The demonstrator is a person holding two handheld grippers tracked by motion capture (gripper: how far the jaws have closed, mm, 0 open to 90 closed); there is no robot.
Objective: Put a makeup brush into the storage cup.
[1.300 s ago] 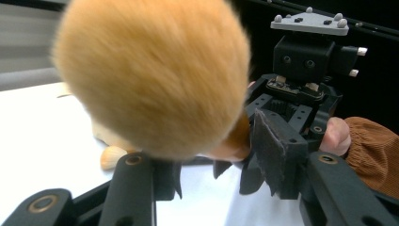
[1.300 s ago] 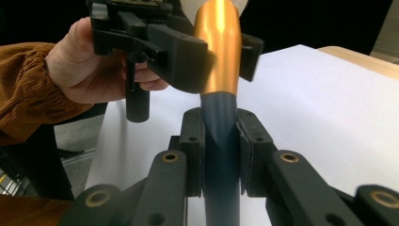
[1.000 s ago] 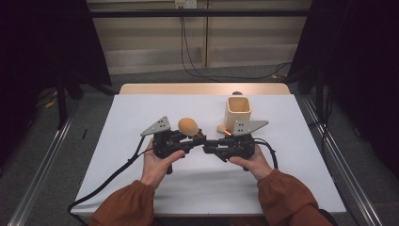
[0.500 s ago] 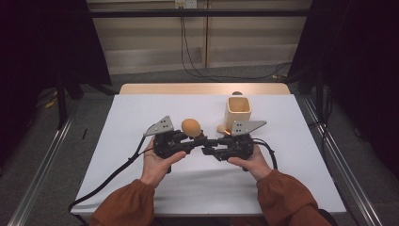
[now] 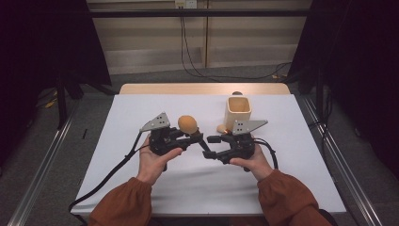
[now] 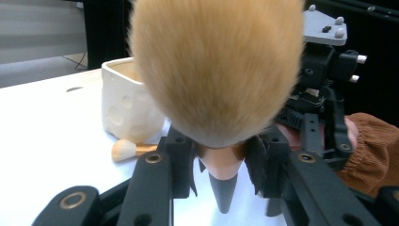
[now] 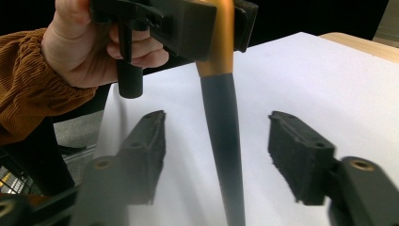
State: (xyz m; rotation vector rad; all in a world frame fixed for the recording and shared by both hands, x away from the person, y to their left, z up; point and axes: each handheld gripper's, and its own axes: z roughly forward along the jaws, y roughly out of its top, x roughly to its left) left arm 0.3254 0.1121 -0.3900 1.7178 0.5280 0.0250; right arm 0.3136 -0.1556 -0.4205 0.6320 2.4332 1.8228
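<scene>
1. Change since the earlier high views: the right gripper [image 5: 210, 147] has just been opening its jaws, which were closed a second ago; the brush handle now passes between them untouched. The brush head has shifted slightly toward the far side of the table.
2. The makeup brush [image 6: 216, 70] has a dense, rounded head of soft tan bristles, paler at the tips. Below it comes a glossy copper-orange ferrule, then a tapered matt black handle [image 7: 225, 136] ending in a blunt point.
3. The left gripper [image 5: 195, 136] is clenched on the brush at the orange ferrule just under the bristles, holding it above the table, between the two hands.
4. In the right gripper view the black handle [image 7: 225, 136] runs down between two ribbed, rubbery pads [image 7: 301, 150], clear of both.
5. Both grippers are angular black frames, each topped by a grey triangular plate; rust-coloured corduroy sleeves cover the forearms.
6. A cream, square-sided cup [image 5: 238, 111] with round dimples on its walls stands upright on the far right part of the white table [image 5: 141, 108]; what it contains cannot be told.
7. A second small brush [image 6: 126, 149] with a pale head lies on the table against the foot of the cup.
</scene>
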